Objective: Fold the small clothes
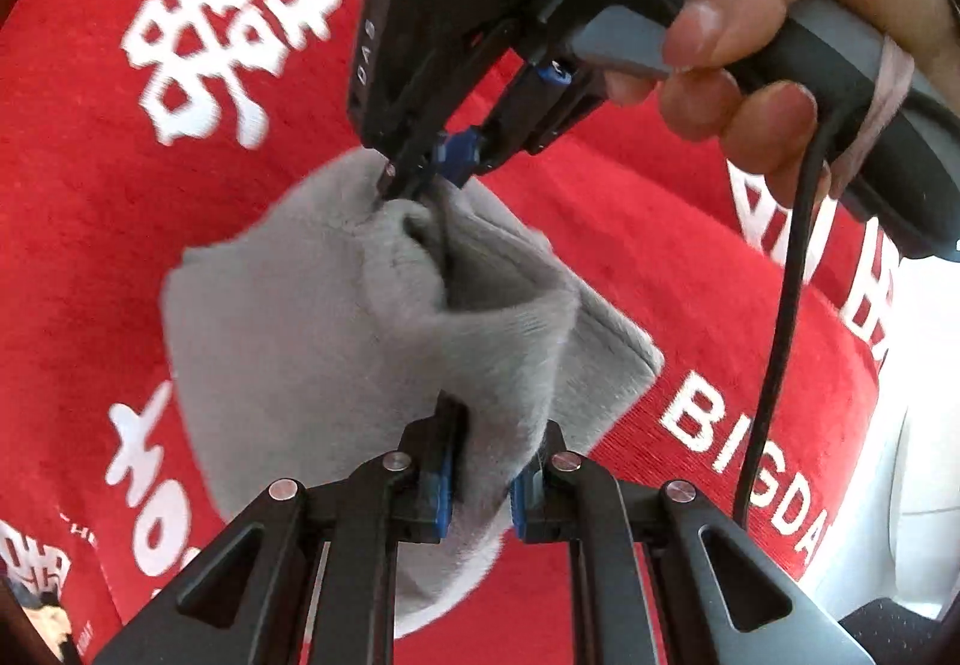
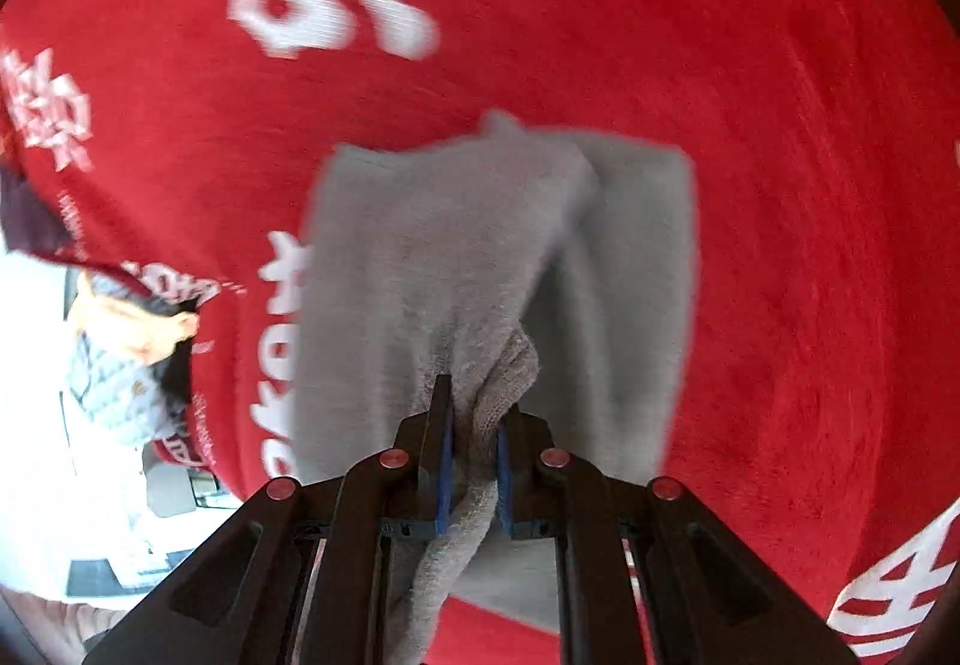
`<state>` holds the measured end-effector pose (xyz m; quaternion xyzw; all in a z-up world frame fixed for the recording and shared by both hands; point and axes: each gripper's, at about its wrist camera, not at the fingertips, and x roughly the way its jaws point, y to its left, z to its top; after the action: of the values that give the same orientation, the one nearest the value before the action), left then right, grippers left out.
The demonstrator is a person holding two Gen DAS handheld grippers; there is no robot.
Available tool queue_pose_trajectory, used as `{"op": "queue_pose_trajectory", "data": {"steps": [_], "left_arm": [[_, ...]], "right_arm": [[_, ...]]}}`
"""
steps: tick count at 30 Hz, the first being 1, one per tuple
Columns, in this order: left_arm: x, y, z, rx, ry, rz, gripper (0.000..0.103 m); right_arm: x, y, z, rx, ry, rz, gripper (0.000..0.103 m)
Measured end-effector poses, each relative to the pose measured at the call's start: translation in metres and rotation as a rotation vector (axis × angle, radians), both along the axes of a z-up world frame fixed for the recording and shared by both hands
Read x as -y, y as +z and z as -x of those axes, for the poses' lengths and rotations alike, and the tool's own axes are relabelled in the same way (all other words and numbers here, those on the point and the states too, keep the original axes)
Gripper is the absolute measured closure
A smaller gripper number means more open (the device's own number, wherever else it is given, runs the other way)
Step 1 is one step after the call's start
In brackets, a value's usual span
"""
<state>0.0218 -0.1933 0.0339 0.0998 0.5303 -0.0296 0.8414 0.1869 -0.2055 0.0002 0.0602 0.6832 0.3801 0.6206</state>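
Grey knit fills the near foreground of both wrist views: a small grey garment [image 1: 336, 341], soft and fleecy, hangs above a red cloth [image 1: 90, 221] printed with white characters and letters. Nearest in the left wrist view, the left gripper [image 1: 480, 479] has its blue-padded fingers drawn narrow and clamped on a bunched lower edge of the garment. Beyond that edge the fabric spreads up and away to the right gripper [image 1: 414, 179], whose fingers pinch the far top edge; a hand [image 1: 792, 35] grips its grey handle, and a black cable [image 1: 780, 317] trails down beside the garment. In the right wrist view, the right gripper [image 2: 474, 461] bites a twisted fold of the garment [image 2: 456, 257] between narrow blue pads, the rest draping away over the red cloth [image 2: 810, 221]. Past the cloth's left edge lies a blurred pale area.
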Motion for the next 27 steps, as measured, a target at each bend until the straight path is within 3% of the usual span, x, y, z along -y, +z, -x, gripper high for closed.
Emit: {"op": "queue_pose_trajectory", "data": {"steps": [3,9,13,17,18,20,22,24,27], "left_arm": [[0.003,-0.007,-0.002,-0.018,0.019,0.006,0.088],[-0.007,0.011,0.007,-0.037,0.038,0.058,0.088],[-0.024,0.032,0.028,-0.029,0.07,0.142,0.088],[-0.055,0.046,0.044,-0.01,0.161,0.172,0.088],[-0.065,0.048,0.045,-0.008,0.196,0.182,0.088],[-0.094,0.046,0.042,-0.015,0.289,0.213,0.088],[-0.123,0.038,0.036,-0.027,0.38,0.226,0.088],[-0.149,0.027,0.027,-0.038,0.46,0.249,0.088],[-0.164,0.009,0.011,-0.049,0.466,0.248,0.088]], "right_arm": [[0.004,-0.018,-0.003,-0.015,-0.022,-0.017,0.089],[0.006,-0.011,-0.008,-0.034,-0.02,-0.033,0.085],[0.013,-0.012,-0.017,-0.143,-0.076,-0.084,0.078],[0.019,-0.023,-0.02,-0.236,-0.132,-0.088,0.073],[0.018,-0.025,-0.02,-0.228,-0.136,-0.07,0.075],[0.014,-0.017,-0.017,-0.155,-0.103,-0.036,0.088],[0.006,0.008,-0.011,-0.01,-0.032,-0.025,0.09],[0.002,0.029,-0.008,0.069,0.003,-0.062,0.09],[-0.004,0.05,-0.008,0.132,0.053,-0.085,0.09]]}}
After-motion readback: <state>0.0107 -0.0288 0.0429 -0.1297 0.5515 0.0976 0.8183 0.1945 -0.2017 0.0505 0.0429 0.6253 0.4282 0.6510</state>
